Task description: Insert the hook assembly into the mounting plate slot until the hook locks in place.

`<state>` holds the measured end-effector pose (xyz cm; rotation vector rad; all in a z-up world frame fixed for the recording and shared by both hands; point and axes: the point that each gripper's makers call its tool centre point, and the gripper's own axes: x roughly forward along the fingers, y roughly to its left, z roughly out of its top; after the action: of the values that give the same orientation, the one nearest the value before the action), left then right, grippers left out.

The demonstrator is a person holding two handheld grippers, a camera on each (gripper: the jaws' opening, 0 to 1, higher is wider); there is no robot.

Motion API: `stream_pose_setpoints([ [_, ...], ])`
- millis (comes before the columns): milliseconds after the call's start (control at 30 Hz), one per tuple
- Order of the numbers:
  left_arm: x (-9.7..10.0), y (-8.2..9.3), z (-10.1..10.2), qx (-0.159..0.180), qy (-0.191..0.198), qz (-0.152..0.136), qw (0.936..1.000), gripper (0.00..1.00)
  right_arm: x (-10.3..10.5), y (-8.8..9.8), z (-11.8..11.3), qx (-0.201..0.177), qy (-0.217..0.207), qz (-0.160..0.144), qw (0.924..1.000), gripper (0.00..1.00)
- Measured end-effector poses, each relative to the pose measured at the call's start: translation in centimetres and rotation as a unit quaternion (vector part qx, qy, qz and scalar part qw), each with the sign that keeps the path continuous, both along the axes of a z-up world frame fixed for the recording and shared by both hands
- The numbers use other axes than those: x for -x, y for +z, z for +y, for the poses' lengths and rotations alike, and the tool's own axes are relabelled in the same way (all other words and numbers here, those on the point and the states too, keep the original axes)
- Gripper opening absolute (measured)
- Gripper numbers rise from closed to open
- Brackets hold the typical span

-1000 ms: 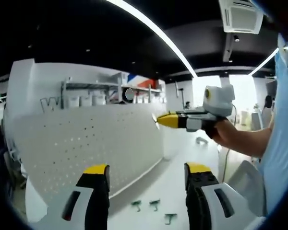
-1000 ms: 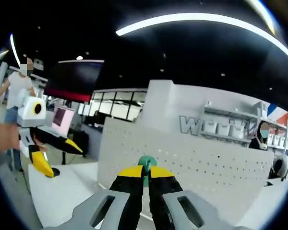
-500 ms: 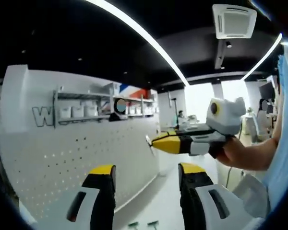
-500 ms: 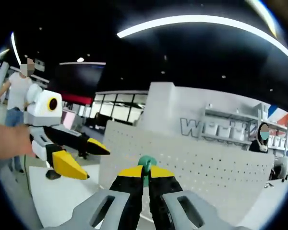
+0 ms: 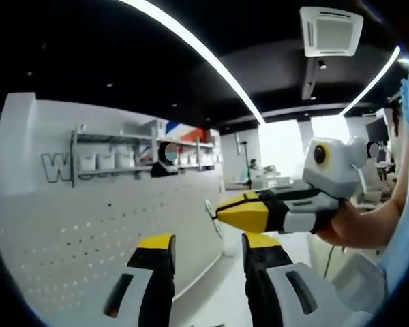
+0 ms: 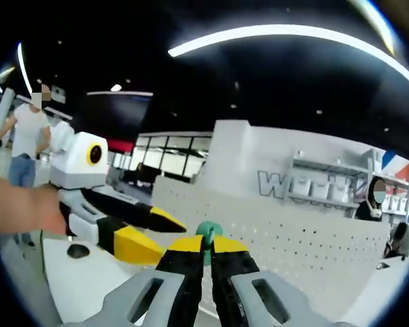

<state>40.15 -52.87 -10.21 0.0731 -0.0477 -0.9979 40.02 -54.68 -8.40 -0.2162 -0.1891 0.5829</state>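
Right hand-held gripper [image 6: 206,246] grips a green hook [image 6: 208,231] between its yellow-tipped jaws, which stand nearly closed on it; the rounded green head pokes out just above the tips. Straight ahead of the hook stands the white perforated mounting plate [image 6: 307,238], upright on the white bench [image 6: 75,286], its top edge running level and its left edge just past the jaws, with a gap between hook and plate face. Left hand-held gripper [image 5: 206,242] holds nothing, its jaws parted to a middling gap; from the right gripper view it enters at left [image 6: 160,235], its yellow tips close beside the hook. Seen from the left gripper view, the right hand-held gripper [image 5: 221,211] comes in from the right, held by a hand [image 5: 344,225], its tip near the plate's [image 5: 88,238] right edge, a thin piece of the hook [image 5: 210,208] jutting from it. Beyond that edge open bench [image 5: 218,300] runs on. Behind the plate rises a white wall [image 6: 293,163] with shelves [image 5: 109,160]. A person [image 6: 24,143] stands far off at left
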Motion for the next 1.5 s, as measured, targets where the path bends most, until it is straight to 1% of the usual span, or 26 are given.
stream_pose_setpoints([
  [267, -0.1, -0.1, -0.7, 0.003, -0.007, 0.0, 1.0, 0.25, 0.1, 0.0, -0.1, 0.0, -0.001, 0.0, 1.0, 0.01],
  [433, -0.1, -0.3, -1.0, 0.003, -0.012, 0.003, 0.9999, 0.19, 0.3, 0.0, -0.1, -0.001, 0.0, 0.0, 1.0, 0.01],
  [600, 0.0, -0.3, -1.3, 0.014, -0.022, 0.014, 0.9996, 0.12, 0.4, -0.1, 0.2, 0.0, 0.003, 0.0, 1.0, 0.01],
  [833, 0.3, -0.4, -1.7, 0.015, -0.033, 0.013, 0.9992, 0.06, 0.3, -0.2, 0.2, 0.003, 0.002, 0.0, 1.0, 0.01],
  [1100, 0.3, -0.5, -1.8, 0.014, -0.035, 0.015, 0.9992, 0.04, 0.4, -0.3, 0.1, 0.007, -0.001, 0.0, 1.0, 0.01],
  [1200, 0.4, -0.3, -1.9, 0.015, -0.031, 0.005, 0.9994, 0.03, 0.3, -0.2, 0.0, 0.005, -0.002, 0.0, 1.0, 0.01],
  [1267, 0.3, -0.2, -1.8, 0.007, -0.021, -0.013, 0.9997, 0.03, 0.3, -0.3, -0.1, 0.005, -0.003, 0.003, 1.0, 0.01],
  [1433, 0.2, -0.2, -1.7, -0.003, -0.011, -0.026, 0.9996, 0.02, 0.3, -0.4, 0.0, 0.005, -0.004, 0.008, 0.9999, 0.01],
  [1500, 0.2, 0.0, -1.5, -0.006, -0.002, -0.038, 0.9993, 0.02, 0.3, -0.4, 0.0, 0.003, -0.003, 0.01, 0.9999, 0.02],
])
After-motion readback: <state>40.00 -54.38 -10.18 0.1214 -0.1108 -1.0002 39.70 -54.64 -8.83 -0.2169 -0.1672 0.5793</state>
